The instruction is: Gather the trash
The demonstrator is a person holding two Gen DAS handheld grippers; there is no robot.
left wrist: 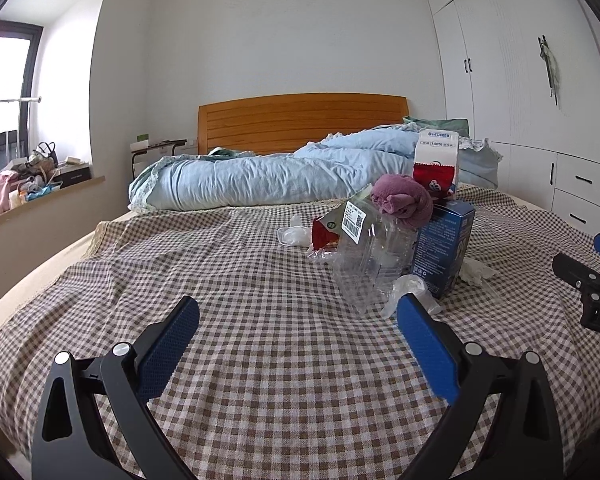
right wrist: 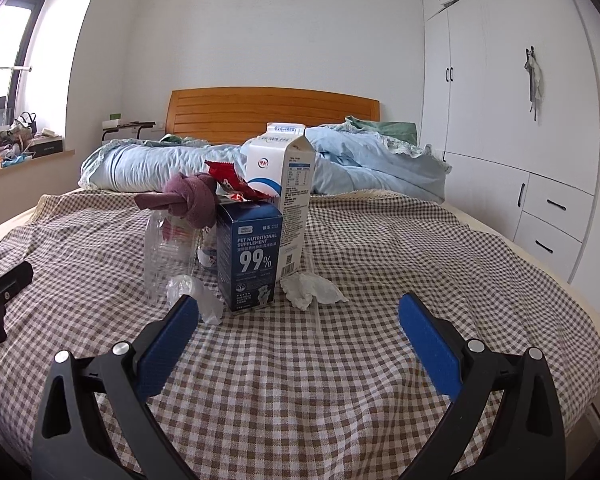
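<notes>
- The trash stands in one tight group in the middle of the bed, on the checked sheet (right wrist: 340,380): a blue pet supplement box (right wrist: 249,258), a white milk carton (right wrist: 284,196) just behind it, a clear crushed plastic bottle (right wrist: 168,256) at its left, and a crumpled tissue (right wrist: 312,290) at its right.
- Your right gripper (right wrist: 299,322) has its jaws spread wide and holds nothing. It sits near the box and the tissue.
- Your left gripper (left wrist: 298,326) is also wide open and empty, near the bottle (left wrist: 364,256).
- I think the tissue is the easiest first pick for the right side: come low and close gently on its raised folds, without catching the sheet.
- Take the box by its narrow sides, so that the carton behind does not fall.
- A purple knotted cloth (right wrist: 192,200) lies on top of the bottle; it seems not to be trash, so lift with care.
- On the box you can read "PET NUTRITIONAL SUPPLEMENT" and "99%".
- The carton (left wrist: 436,156) shows "100%", and the bottle carries a barcode label (left wrist: 354,220).
</notes>
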